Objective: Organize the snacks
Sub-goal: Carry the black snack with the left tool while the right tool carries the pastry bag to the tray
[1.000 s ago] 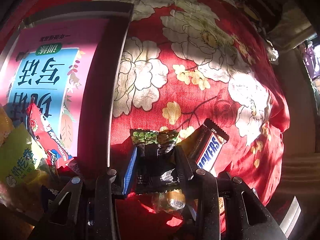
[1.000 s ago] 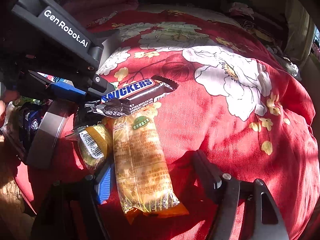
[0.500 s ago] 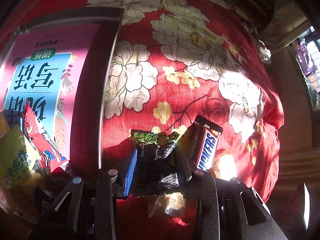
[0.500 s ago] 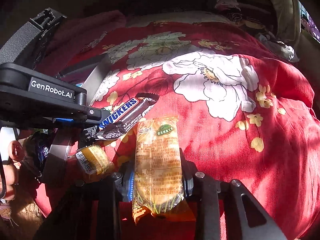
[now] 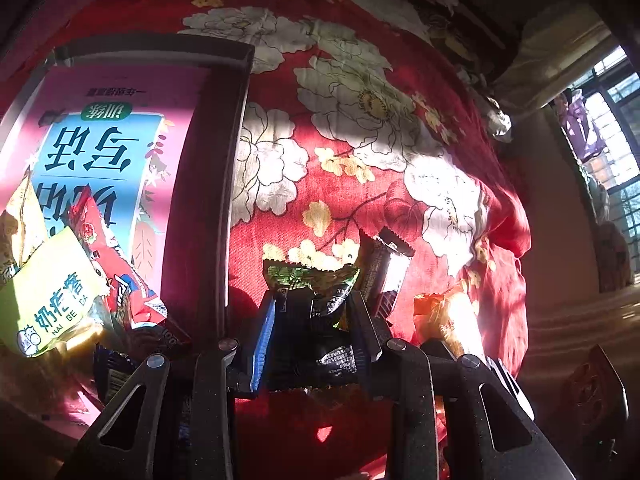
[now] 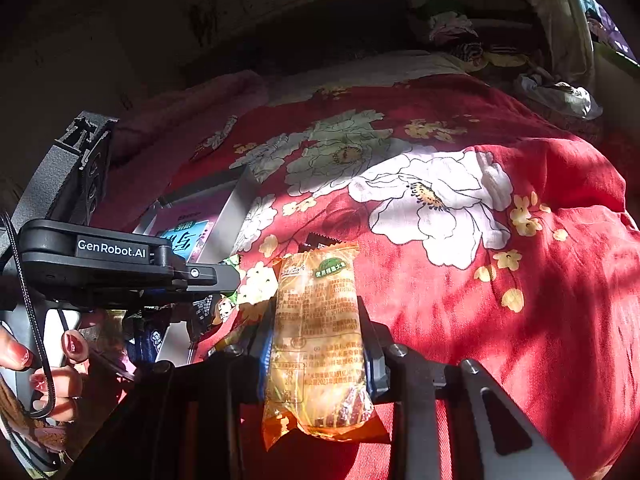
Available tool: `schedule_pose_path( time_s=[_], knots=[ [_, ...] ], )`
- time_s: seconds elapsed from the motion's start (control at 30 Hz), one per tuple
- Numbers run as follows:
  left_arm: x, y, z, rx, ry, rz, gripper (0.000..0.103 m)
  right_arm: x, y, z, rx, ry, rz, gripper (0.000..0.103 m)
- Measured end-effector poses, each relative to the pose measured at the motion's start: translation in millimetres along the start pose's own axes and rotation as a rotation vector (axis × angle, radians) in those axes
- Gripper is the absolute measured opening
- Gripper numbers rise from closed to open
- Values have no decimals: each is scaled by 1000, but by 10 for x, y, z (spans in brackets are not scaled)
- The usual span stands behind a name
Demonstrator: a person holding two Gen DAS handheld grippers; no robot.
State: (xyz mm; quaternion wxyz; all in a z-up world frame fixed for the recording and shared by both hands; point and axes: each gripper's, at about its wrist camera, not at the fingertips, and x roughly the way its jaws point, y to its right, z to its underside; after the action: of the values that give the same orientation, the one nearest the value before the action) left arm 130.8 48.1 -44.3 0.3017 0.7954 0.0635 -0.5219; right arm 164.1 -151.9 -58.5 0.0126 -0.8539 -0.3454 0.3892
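A grey tray (image 5: 216, 168) lined with a pink and blue printed sheet is seen at the left on a red floral bedspread (image 5: 360, 152). A yellow-green packet (image 5: 48, 300) and a red packet (image 5: 116, 272) are piled in its near end. A dark snack packet (image 5: 316, 332) is clamped in the left gripper (image 5: 314, 336) just right of the tray. An orange-wrapped cake (image 6: 320, 336) is pinched between the fingers of the right gripper (image 6: 318, 344), above the bedspread.
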Motion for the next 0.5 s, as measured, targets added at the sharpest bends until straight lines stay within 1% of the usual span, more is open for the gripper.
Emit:
schedule_pose_path(
  time_s=[0.13,0.5],
  knots=[
    [-151,2,19,20,34,-4,35,-58,-34,11,8,15,-19,33],
    [-505,-22,117,56,102,-4,35,-198,-232,22,-41,60,-37,33]
  ],
)
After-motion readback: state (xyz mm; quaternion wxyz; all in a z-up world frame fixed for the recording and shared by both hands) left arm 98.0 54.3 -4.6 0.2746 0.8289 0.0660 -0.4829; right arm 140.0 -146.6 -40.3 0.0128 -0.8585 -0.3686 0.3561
